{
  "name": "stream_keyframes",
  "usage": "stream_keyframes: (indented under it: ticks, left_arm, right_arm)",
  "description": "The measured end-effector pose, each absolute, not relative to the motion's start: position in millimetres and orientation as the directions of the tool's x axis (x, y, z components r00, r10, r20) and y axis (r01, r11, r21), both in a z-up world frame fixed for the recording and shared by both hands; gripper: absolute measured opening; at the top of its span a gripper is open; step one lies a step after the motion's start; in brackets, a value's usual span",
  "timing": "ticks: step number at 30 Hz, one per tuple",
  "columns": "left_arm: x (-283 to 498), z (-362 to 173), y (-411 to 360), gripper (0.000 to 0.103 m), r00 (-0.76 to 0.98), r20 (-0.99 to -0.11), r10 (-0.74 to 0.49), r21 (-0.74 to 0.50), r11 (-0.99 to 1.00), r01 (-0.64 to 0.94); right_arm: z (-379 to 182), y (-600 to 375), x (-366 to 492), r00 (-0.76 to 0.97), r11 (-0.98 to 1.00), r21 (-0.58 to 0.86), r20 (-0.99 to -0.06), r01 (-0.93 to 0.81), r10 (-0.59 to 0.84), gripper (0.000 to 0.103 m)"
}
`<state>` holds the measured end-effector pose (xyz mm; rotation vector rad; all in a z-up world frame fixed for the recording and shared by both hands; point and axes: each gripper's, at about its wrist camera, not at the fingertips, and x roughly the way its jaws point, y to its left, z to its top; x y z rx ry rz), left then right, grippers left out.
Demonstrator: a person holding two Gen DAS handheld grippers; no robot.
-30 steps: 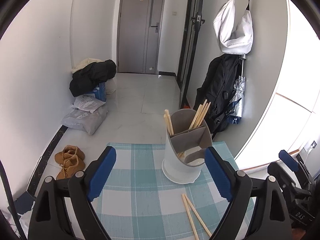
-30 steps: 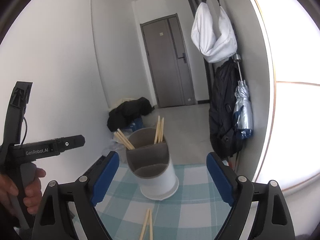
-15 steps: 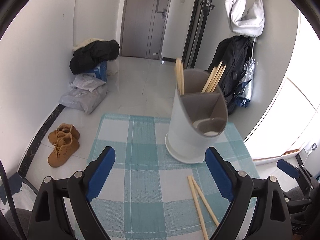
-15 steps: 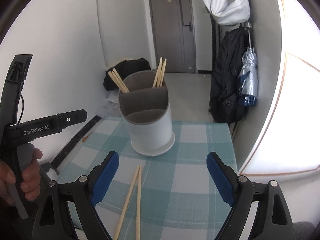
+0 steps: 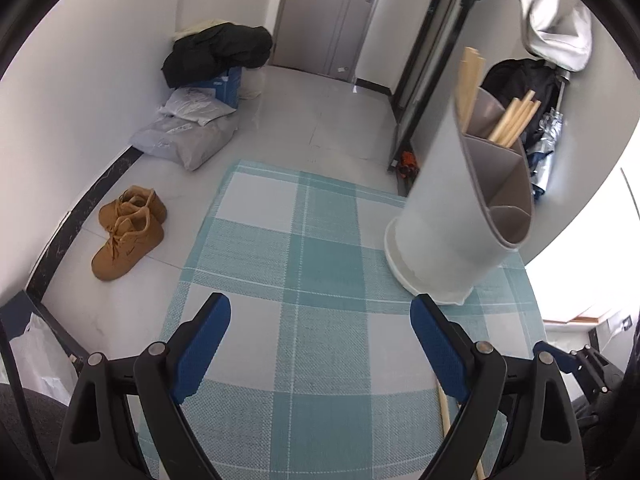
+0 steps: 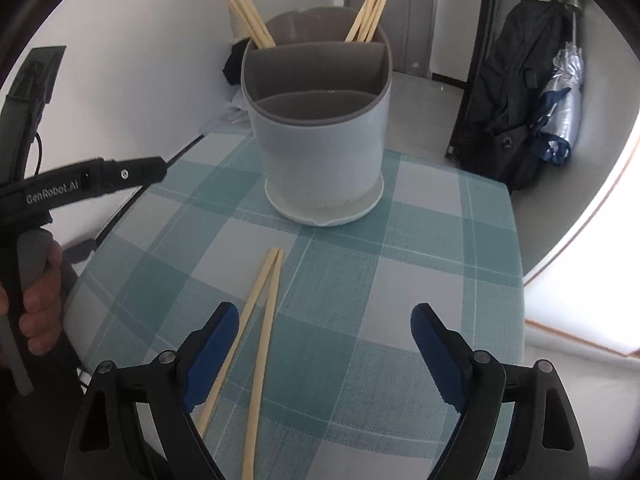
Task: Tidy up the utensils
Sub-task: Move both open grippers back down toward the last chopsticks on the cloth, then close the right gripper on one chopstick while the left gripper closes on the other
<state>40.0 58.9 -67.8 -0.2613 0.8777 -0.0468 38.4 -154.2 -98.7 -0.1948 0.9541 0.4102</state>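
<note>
A white utensil holder (image 6: pixel 320 152) with grey dividers stands on the teal checked tablecloth (image 6: pixel 440 248); several chopsticks stick out of its two back compartments. Two loose chopsticks (image 6: pixel 262 320) lie on the cloth in front of it, running under my right gripper's left finger. My right gripper (image 6: pixel 324 356) hovers above the cloth, its jaws closing with only cloth between the pads. In the left wrist view my left gripper (image 5: pixel 320 344) is open over bare cloth, the holder (image 5: pixel 452 216) to its upper right and one chopstick (image 5: pixel 456 424) behind its right finger.
A hand holds the left gripper's black handle (image 6: pixel 80 184) at the left of the right wrist view. The table's far edge drops to a tiled floor with brown boots (image 5: pixel 128 232), grey bags (image 5: pixel 188 136) and a dark coat pile (image 5: pixel 216 52). A black backpack (image 6: pixel 512 92) and umbrella hang to the right.
Both grippers have sunk and tipped down toward the table. The holder has slid to the right in the left view and the loose chopsticks now lie close under the right gripper.
</note>
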Motion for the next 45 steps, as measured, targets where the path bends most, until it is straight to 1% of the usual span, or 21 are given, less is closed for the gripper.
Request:
stream_keyframes:
  ticks: [1, 3, 6, 8, 12, 17, 19, 23, 24, 28, 32, 40, 45]
  left_arm:
    - [43, -70, 61, 0.089, 0.636, -0.757, -0.149, -0.249, 0.966, -0.07]
    - [45, -68, 63, 0.089, 0.641, -0.754, -0.144, -0.25, 0.965, -0.077]
    - [47, -68, 66, 0.089, 0.649, -0.749, -0.134, -0.248, 0.965, -0.087]
    - [48, -67, 67, 0.089, 0.649, -0.747, -0.143, -0.261, 0.961, -0.089]
    - [51, -67, 71, 0.089, 0.65, -0.748, -0.135, -0.259, 0.961, -0.099]
    - [55, -68, 81, 0.089, 0.644, -0.753, -0.134, -0.281, 0.95, -0.132]
    - [57, -70, 84, 0.089, 0.637, -0.76, -0.131, -0.284, 0.948, -0.143]
    - [57, -73, 88, 0.089, 0.626, -0.768, -0.137, -0.293, 0.944, -0.153]
    - [57, -73, 89, 0.089, 0.623, -0.769, -0.143, -0.3, 0.941, -0.154]
    - [56, -75, 87, 0.089, 0.618, -0.773, -0.147, -0.296, 0.944, -0.145]
    - [55, -81, 79, 0.089, 0.604, -0.785, -0.138, -0.272, 0.953, -0.136]
    - [49, -92, 56, 0.089, 0.551, -0.819, -0.16, -0.23, 0.971, -0.059]
    - [44, -95, 43, 0.089, 0.513, -0.838, -0.186, -0.229, 0.973, -0.021]
  right_arm:
    - [-102, -150, 44, 0.487, 0.896, 0.015, -0.836, -0.443, 0.255, 0.076]
    - [-111, -141, 51, 0.455, 0.879, 0.005, -0.854, -0.477, 0.252, 0.074]
    - [-120, -130, 62, 0.41, 0.86, -0.009, -0.882, -0.511, 0.234, 0.067]
    - [-125, -126, 68, 0.395, 0.857, -0.032, -0.896, -0.514, 0.203, 0.066]
    - [-130, -113, 71, 0.367, 0.823, -0.064, -0.912, -0.565, 0.181, 0.055]
    - [-130, -99, 72, 0.357, 0.796, -0.092, -0.92, -0.598, 0.162, 0.045]
    - [-132, -96, 75, 0.35, 0.793, -0.084, -0.921, -0.603, 0.169, 0.032]
    - [-133, -85, 78, 0.334, 0.786, -0.048, -0.92, -0.616, 0.206, 0.014]
    - [-134, -84, 78, 0.328, 0.786, -0.032, -0.919, -0.617, 0.22, 0.008]
    - [-134, -87, 81, 0.322, 0.797, 0.008, -0.912, -0.604, 0.254, 0.005]
    - [-127, -106, 85, 0.34, 0.839, 0.078, -0.891, -0.538, 0.3, 0.004]
    - [-104, -170, 85, 0.423, 0.868, 0.327, -0.773, -0.373, 0.473, 0.004]
    - [-103, -203, 78, 0.488, 0.845, 0.448, -0.689, -0.293, 0.535, 0.004]
